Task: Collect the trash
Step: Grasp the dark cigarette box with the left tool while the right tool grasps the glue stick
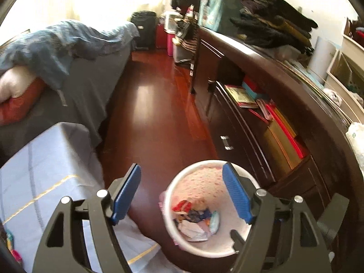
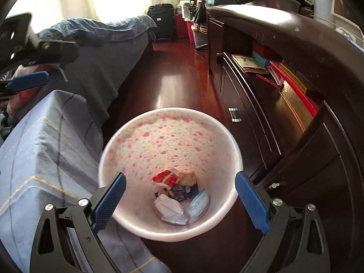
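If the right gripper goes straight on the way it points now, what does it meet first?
Most likely the trash at the bottom of the bin. The right gripper is open and empty, aimed down into the bin's mouth, with nothing between its fingers and the wrappers. Depth is unclear.

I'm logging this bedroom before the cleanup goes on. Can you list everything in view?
bin: one, white with pink flowers inside, on the floor between table and cabinet
trash: several pieces, red, blue, white, at the bin's bottom
tablecloth: one, light blue, left of the bin
bed: one, grey, blue blanket on top
cabinet: one, dark wood, right side, books on its shelf
suitcase: one, black, far end
left gripper: open, empty
right gripper: open, empty, above the bin
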Demonstrator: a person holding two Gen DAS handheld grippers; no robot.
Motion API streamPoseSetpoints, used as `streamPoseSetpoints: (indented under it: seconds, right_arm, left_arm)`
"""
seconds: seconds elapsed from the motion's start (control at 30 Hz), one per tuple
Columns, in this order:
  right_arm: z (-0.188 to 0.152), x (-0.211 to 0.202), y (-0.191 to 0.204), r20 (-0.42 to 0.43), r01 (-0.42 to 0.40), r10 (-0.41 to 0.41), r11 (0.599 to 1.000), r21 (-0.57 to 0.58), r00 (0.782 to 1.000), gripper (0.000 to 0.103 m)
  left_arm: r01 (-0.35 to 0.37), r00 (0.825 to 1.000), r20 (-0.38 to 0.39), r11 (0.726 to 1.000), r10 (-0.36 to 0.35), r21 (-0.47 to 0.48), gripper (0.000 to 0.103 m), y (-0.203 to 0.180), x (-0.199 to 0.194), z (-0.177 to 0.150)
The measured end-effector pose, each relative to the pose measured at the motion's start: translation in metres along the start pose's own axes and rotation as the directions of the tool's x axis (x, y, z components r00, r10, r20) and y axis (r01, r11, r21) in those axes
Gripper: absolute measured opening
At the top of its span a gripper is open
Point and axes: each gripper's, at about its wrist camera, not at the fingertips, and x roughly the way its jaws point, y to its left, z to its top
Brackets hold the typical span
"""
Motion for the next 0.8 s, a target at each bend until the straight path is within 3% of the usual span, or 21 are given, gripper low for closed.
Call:
streamPoseSetpoints:
  seconds: [0.2,0.4,0.5,0.6,0.73,0.8]
  right_arm:
    - [0.000,-0.032,0.046,0.029,-0.038,0.042,0.994,-0.099,0.999,0.098]
    - [-0.011,-0.064,0.121,0.035,-0.144,0.158,0.957,-0.252,0.987,0.099]
    - [-0.019,-0.075,0.160,0.020,-0.200,0.218,0.925,-0.322,0.976,0.099]
    - [-0.027,-0.084,0.195,0.000,-0.250,0.271,0.890,-0.382,0.963,0.099]
    - [-0.037,-0.092,0.233,-0.022,-0.290,0.313,0.849,-0.442,0.949,0.099]
    - [-0.042,-0.094,0.252,-0.033,-0.306,0.330,0.826,-0.473,0.943,0.099]
  left_arm:
    - [-0.124,0.991,0.032,0.989,0.127,-0.083,0.078,0.059,-0.048,-0.015]
    - [-0.312,0.947,0.015,0.926,0.322,-0.212,0.080,0.141,-0.100,-0.049]
    - [-0.403,0.909,-0.009,0.871,0.417,-0.281,0.083,0.185,-0.124,-0.069]
    - [-0.484,0.865,-0.059,0.798,0.498,-0.358,0.085,0.231,-0.144,-0.089]
    - [-0.558,0.807,-0.156,0.650,0.569,-0.516,0.098,0.292,-0.162,-0.118]
    - [-0.580,0.784,-0.204,0.576,0.586,-0.576,0.099,0.316,-0.166,-0.130]
